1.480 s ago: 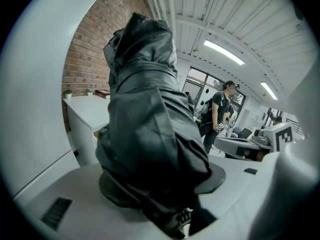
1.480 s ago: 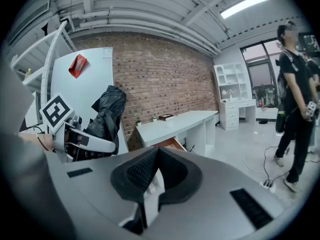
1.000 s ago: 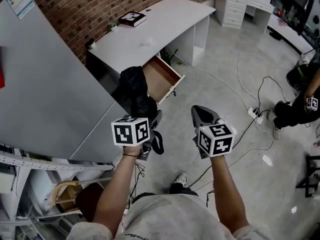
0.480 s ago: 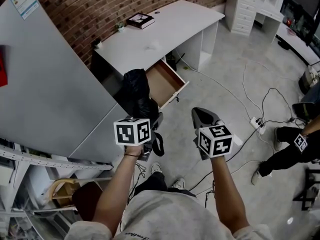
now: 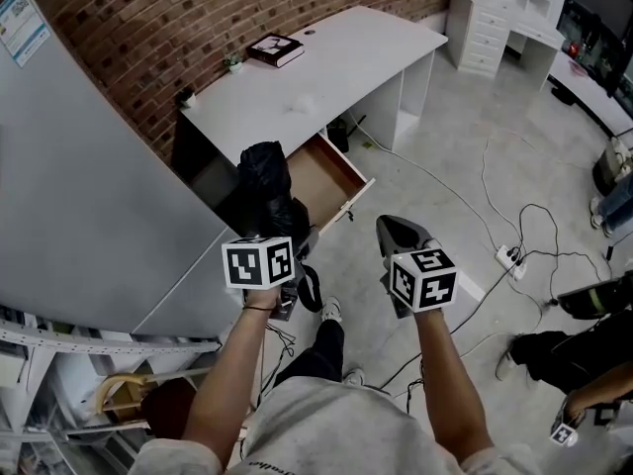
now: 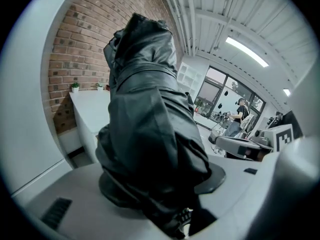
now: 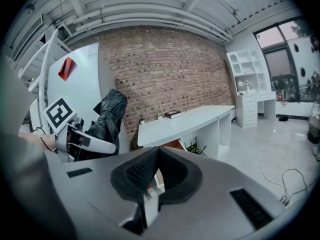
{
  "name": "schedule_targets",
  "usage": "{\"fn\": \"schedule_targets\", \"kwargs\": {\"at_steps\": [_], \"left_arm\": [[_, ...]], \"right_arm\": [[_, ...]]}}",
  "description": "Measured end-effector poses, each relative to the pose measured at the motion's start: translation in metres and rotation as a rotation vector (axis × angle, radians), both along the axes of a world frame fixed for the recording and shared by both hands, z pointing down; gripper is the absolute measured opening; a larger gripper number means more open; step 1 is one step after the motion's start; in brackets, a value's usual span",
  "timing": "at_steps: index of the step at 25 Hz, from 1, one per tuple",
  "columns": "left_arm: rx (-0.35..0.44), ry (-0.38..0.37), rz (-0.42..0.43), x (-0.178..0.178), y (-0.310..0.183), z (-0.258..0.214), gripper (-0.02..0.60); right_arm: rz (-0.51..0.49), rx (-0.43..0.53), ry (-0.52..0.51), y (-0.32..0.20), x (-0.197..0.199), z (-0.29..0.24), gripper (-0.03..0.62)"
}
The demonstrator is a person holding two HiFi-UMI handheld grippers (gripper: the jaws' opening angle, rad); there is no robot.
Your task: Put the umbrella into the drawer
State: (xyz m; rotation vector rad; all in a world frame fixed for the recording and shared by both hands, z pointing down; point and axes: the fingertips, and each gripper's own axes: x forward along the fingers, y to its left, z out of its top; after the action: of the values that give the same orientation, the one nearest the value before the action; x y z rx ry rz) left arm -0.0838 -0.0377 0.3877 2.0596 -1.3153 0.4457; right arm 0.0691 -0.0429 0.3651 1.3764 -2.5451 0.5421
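Observation:
A folded black umbrella [image 5: 265, 181] stands up out of my left gripper [image 5: 297, 237], whose jaws are shut on its lower part. In the left gripper view the umbrella [image 6: 145, 134] fills the middle and hides most of what lies ahead of the left gripper [image 6: 167, 196]. The wooden drawer [image 5: 331, 171] hangs open under the white desk [image 5: 316, 77], just beyond the umbrella's top. My right gripper [image 5: 401, 228] is held beside the left, over the floor, shut with nothing in it. The right gripper view shows its own pads meeting at the right gripper's [image 7: 157, 151] tip, the umbrella [image 7: 107, 116] to the left, and the drawer [image 7: 172, 145] past the tip.
A tall grey panel [image 5: 89, 186] stands close on the left. A book [image 5: 275, 49] lies on the desk. Cables and a power strip [image 5: 509, 257] trail across the floor at right, where another person [image 5: 574, 349] crouches. White shelving [image 5: 485, 18] stands at the back right.
Both grippers have travelled toward the desk with the umbrella still held; the desk and open drawer sit a little nearer. The person at right has moved lower in the head view.

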Motion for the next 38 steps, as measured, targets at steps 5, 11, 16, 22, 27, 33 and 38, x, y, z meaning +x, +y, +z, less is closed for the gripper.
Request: {"fn": "schedule_targets", "kwargs": {"at_steps": [5, 11, 16, 22, 27, 33, 38], "left_arm": [[-0.014, 0.021, 0.001, -0.011, -0.058, 0.008, 0.241], [-0.046, 0.050, 0.025, -0.026, -0.139, 0.015, 0.242], [-0.070, 0.063, 0.045, -0.035, -0.190, 0.022, 0.242], [-0.088, 0.076, 0.068, -0.041, -0.237, 0.030, 0.242], [-0.110, 0.067, 0.096, -0.040, -0.258, 0.043, 0.242], [-0.144, 0.044, 0.137, -0.037, -0.271, 0.064, 0.242], [-0.174, 0.020, 0.191, -0.027, -0.274, 0.083, 0.242]], "right_arm": [[0.005, -0.022, 0.012, -0.056, -0.011, 0.010, 0.003], [0.020, -0.056, 0.028, -0.132, -0.028, 0.014, 0.003], [0.028, -0.068, 0.045, -0.184, -0.041, 0.016, 0.003], [0.037, -0.085, 0.054, -0.223, -0.052, 0.022, 0.003], [0.051, -0.115, 0.048, -0.244, -0.054, 0.035, 0.003], [0.072, -0.141, 0.034, -0.257, -0.055, 0.050, 0.003], [0.092, -0.170, 0.035, -0.255, -0.051, 0.066, 0.003]]}}
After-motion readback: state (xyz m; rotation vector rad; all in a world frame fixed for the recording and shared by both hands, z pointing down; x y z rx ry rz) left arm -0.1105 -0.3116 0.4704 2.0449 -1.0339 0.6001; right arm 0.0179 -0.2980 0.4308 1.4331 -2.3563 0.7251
